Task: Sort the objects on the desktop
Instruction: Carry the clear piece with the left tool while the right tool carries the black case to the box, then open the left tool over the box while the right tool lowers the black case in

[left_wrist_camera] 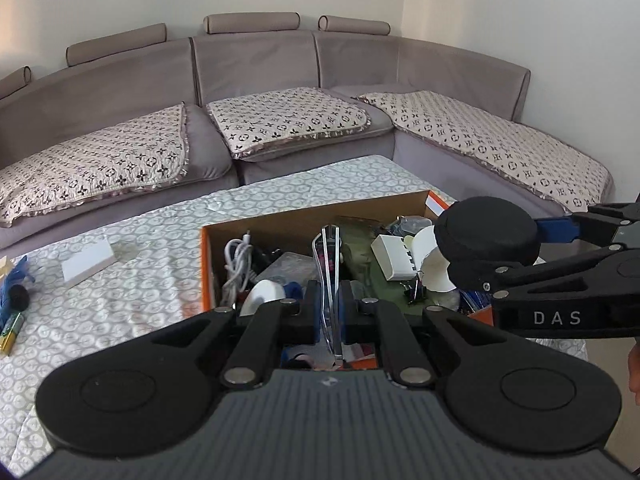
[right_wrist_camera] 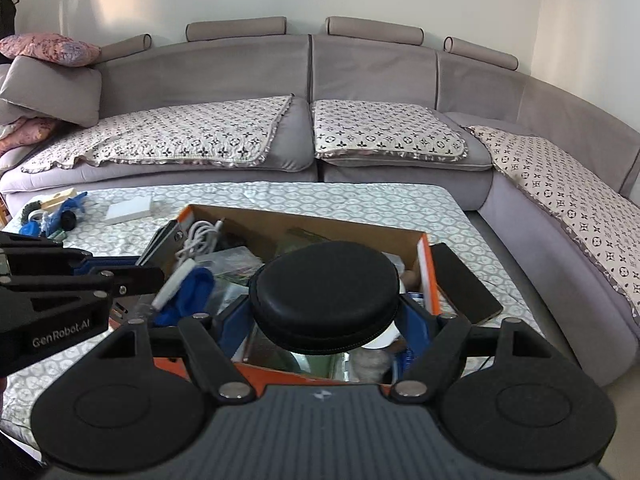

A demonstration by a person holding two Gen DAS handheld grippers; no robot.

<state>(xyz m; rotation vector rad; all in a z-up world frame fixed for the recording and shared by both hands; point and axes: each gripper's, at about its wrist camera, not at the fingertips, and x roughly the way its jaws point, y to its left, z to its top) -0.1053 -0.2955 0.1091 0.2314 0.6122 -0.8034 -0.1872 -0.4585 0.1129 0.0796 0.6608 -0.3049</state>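
An orange cardboard box full of clutter sits on the patterned table; it also shows in the right wrist view. My left gripper is shut on a thin clear plastic piece, held edge-on over the box. My right gripper is shut on a round black zip case, held above the box; the case also shows in the left wrist view at the right. Inside the box lie a white cable, a white tape roll and a white adapter.
On the table's left lie a white flat box, a blue toy and batteries. A black flat object rests by the box's right side. A grey sofa curves round the table's far and right sides.
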